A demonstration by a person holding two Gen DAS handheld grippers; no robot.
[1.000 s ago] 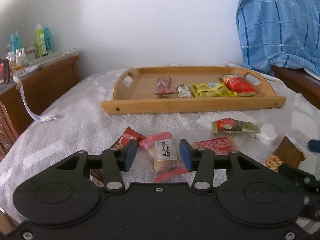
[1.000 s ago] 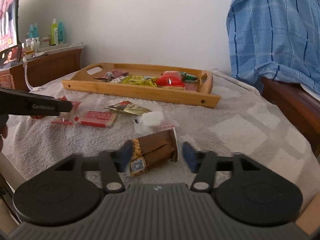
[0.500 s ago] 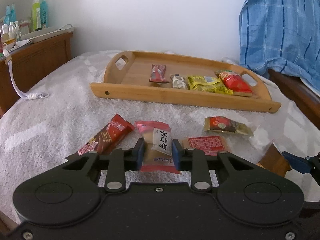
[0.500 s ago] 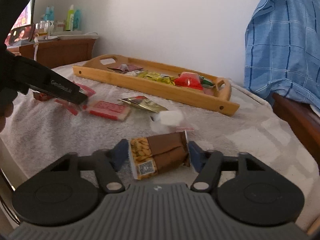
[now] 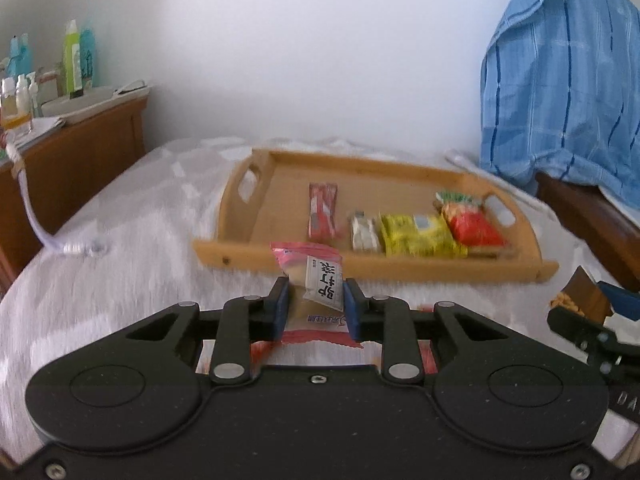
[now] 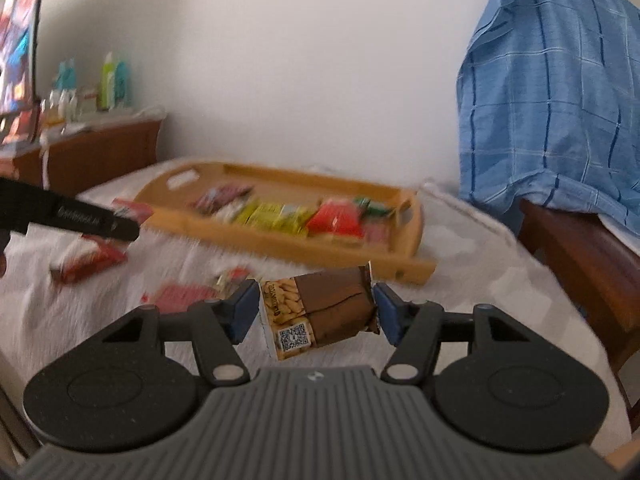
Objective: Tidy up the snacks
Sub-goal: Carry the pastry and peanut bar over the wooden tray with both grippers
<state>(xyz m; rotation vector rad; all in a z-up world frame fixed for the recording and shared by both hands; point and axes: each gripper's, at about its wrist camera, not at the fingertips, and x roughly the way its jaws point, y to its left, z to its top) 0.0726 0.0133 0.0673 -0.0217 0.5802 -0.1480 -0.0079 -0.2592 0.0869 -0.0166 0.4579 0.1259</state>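
Holding two snacks (image 5: pixel 316 280), one per gripper (image 5: pixel 314 308)

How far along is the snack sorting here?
Partway. Done: a row of packets lies in the wooden tray. In hand: left gripper holds the pink-edged packet; right gripper holds the brown peanut packet. Left: red packets on the white cover.
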